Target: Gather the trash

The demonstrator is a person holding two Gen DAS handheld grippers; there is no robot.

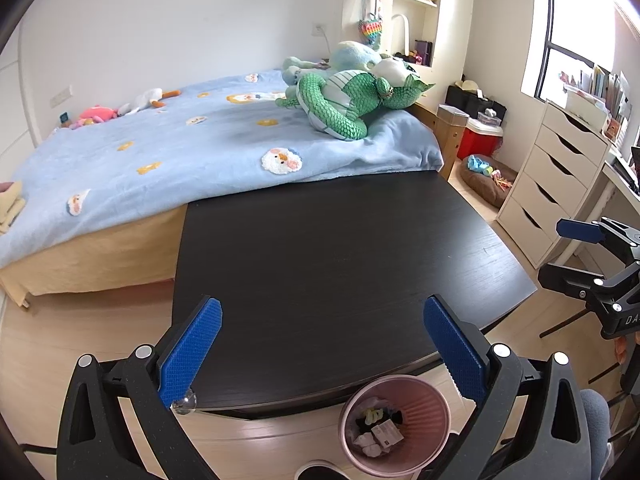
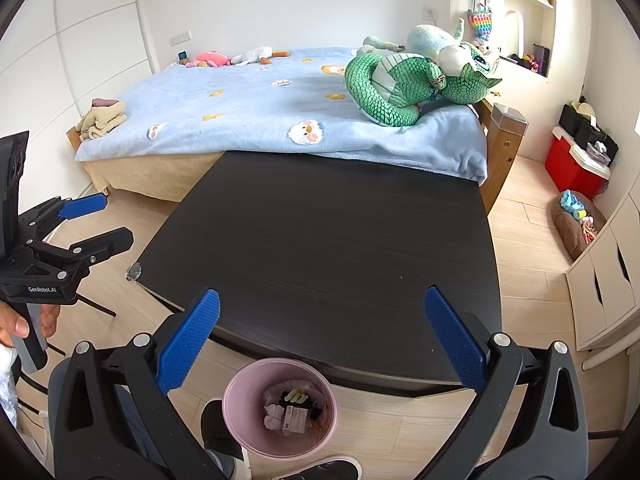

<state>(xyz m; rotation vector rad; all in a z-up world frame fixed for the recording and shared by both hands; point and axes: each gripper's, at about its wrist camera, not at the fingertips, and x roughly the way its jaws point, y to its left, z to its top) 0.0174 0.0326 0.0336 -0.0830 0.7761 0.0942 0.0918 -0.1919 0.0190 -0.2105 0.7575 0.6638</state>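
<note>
Left wrist view. Left gripper in foreground, blue pads spread wide, nothing between them, poised over near edge of dark table. Pink waste bin on floor just beside near edge of table, toward its right corner; crumpled paper, small white carton and dark scraps inside; print on carton too small to read. Right gripper at right margin, off right edge of table, letters "DA" legible on black body, rest cut off; jaws apart, nothing held. Bed with blue blanket touching far edge of table; green plush dragon on blanket near right side of bed. White drawer unit right of table; red cooler and brown pet cushion on floor beyond.

Right wrist view. Right gripper in foreground, blue pads parted wide and empty, above near edge of table. Waste bin on floor just below that edge, trash lying inside at bottom. Left gripper at left margin, off left edge of table, "GenRobot.AI" printed in white on body; jaws apart, nothing between. Hand wrapped round grey handle beneath. Clear bumper on near left corner of table. Dark shoe touching bin's left side. Folded beige cloth on left corner of bed.
</note>
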